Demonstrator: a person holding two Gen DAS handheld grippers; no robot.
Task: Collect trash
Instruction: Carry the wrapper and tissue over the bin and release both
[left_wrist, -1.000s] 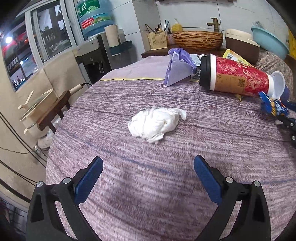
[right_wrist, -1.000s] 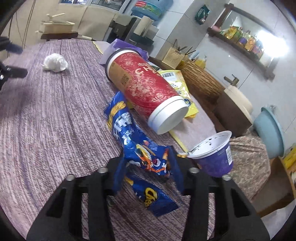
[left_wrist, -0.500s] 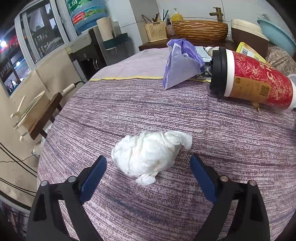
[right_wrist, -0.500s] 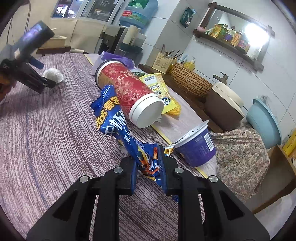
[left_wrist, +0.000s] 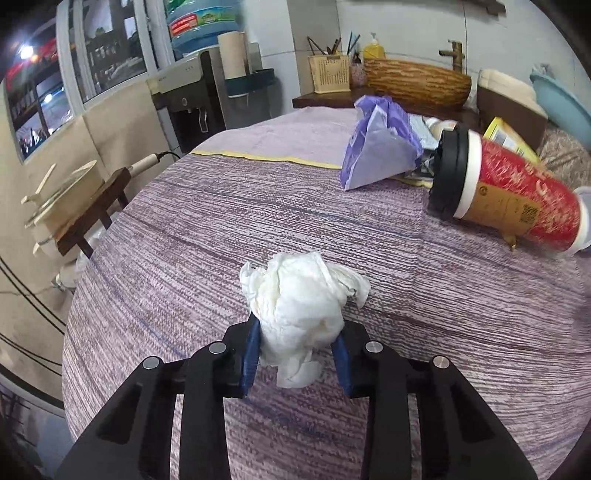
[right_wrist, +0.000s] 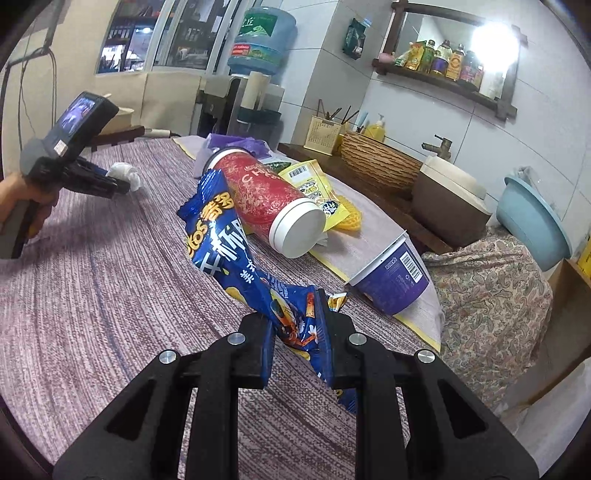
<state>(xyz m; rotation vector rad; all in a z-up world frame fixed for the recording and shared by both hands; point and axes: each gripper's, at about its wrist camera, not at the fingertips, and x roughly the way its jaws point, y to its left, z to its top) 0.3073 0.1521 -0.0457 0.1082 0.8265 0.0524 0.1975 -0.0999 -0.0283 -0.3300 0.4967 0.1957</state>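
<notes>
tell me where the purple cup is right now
In the right wrist view, the purple cup lies tipped on the table's far right edge, just right of the red tube.

— What's between the fingers (left_wrist: 251, 350)?
— A crumpled white tissue (left_wrist: 299, 306), pinched by the left gripper (left_wrist: 297, 354).
— Beyond them?
— A red cup (left_wrist: 517, 199) lying on its side, far right on the tablecloth (left_wrist: 221, 229).

Crumpled white soft paper tissue (left_wrist: 301, 295), glossy crinkled blue foil snack bag (right_wrist: 236, 254), rough woven purple cloth over the table (left_wrist: 461, 332), shiny red paper cup (left_wrist: 517, 199), matt black plastic left hand-held gripper (left_wrist: 295, 350)
</notes>
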